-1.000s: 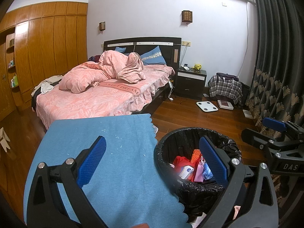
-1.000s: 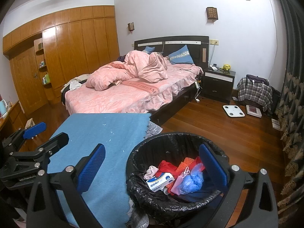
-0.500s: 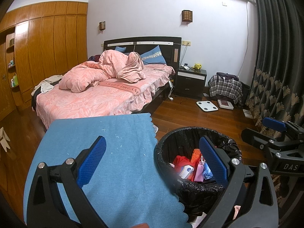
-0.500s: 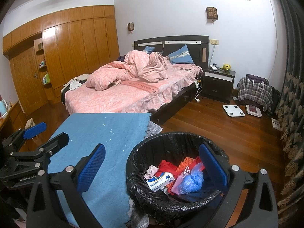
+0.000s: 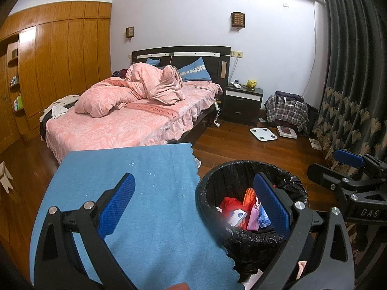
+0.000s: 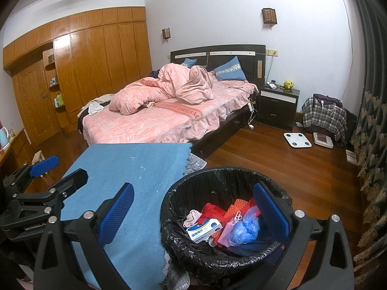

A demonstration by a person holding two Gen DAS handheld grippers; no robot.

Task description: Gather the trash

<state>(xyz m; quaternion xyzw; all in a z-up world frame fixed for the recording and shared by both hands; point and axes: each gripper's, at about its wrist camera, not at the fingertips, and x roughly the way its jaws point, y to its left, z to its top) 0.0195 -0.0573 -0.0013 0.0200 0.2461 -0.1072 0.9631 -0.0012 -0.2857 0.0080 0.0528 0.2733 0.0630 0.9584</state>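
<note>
A round bin with a black liner stands on the floor right of a table covered with blue cloth. It holds trash: a white and blue box, a blue bag, red and orange pieces. The bin also shows in the left wrist view. My right gripper is open and empty above the bin's near left rim. My left gripper is open and empty over the table's right edge. Each gripper shows at the other view's side.
A bed with pink bedding stands behind the table. A dark nightstand, a white scale and a plaid-covered pile are on the wooden floor at the right. Dark curtains hang at the far right. Wooden wardrobes line the left wall.
</note>
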